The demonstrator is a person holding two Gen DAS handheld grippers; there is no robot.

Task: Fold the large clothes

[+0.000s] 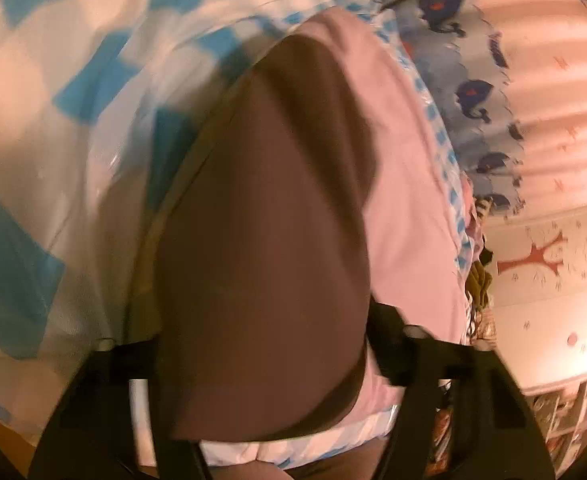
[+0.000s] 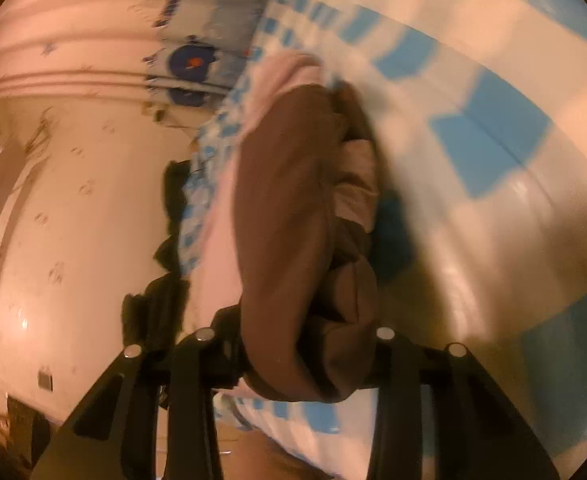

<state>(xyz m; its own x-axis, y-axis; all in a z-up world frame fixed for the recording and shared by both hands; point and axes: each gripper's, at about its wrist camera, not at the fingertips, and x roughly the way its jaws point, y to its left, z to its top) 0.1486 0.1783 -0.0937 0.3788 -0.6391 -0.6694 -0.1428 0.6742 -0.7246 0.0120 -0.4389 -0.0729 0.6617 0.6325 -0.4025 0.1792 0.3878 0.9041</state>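
A large dark brown garment (image 1: 269,216) hangs between the fingers of my left gripper (image 1: 261,364), which is shut on it. It fills the middle of the left wrist view. A pink cloth (image 1: 405,208) lies beside and under it. In the right wrist view the same brown garment (image 2: 285,216) is bunched and folded, and my right gripper (image 2: 293,360) is shut on its near end. The pink cloth (image 2: 217,248) shows along its left side. Both views are blurred.
A white sheet with blue squares under clear plastic (image 1: 73,128) covers the surface below, also in the right wrist view (image 2: 493,140). A blue patterned cloth (image 1: 465,92) lies at its edge. A pale wall with small prints (image 2: 53,184) is beyond.
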